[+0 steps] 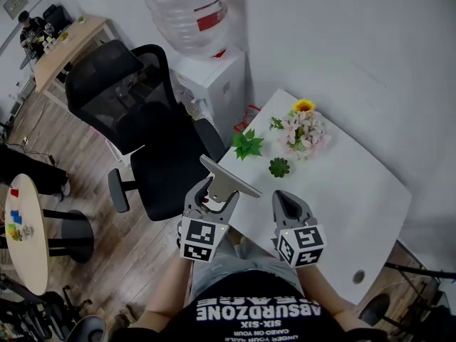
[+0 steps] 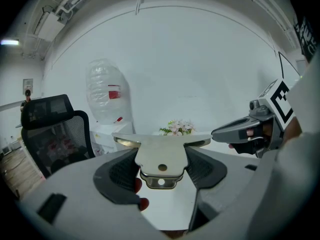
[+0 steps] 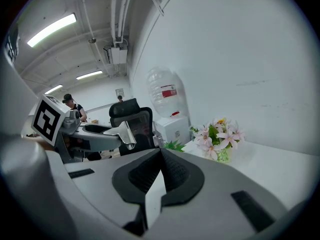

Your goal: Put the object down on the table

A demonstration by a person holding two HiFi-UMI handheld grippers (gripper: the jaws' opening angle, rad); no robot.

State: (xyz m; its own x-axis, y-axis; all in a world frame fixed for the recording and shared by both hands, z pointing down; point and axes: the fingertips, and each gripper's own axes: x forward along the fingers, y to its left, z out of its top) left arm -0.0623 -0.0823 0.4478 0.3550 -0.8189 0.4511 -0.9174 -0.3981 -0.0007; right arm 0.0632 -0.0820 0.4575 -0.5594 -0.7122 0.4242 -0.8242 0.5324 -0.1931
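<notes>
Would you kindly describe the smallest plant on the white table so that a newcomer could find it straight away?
Start at the white table that stands beside the water dispenser. Three plants are grouped near its far corner, and the small plant is the front one of them. Unlike the bright green leafy sprig and the pink flower bunch, it is a low, dark green rosette.

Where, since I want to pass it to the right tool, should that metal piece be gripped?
Probably on the metal piece, at its crossbar's free right end, approached from the right with the right tool opened. The left tool clamps the narrow stem, leaving only that flat bar overhanging.
</notes>
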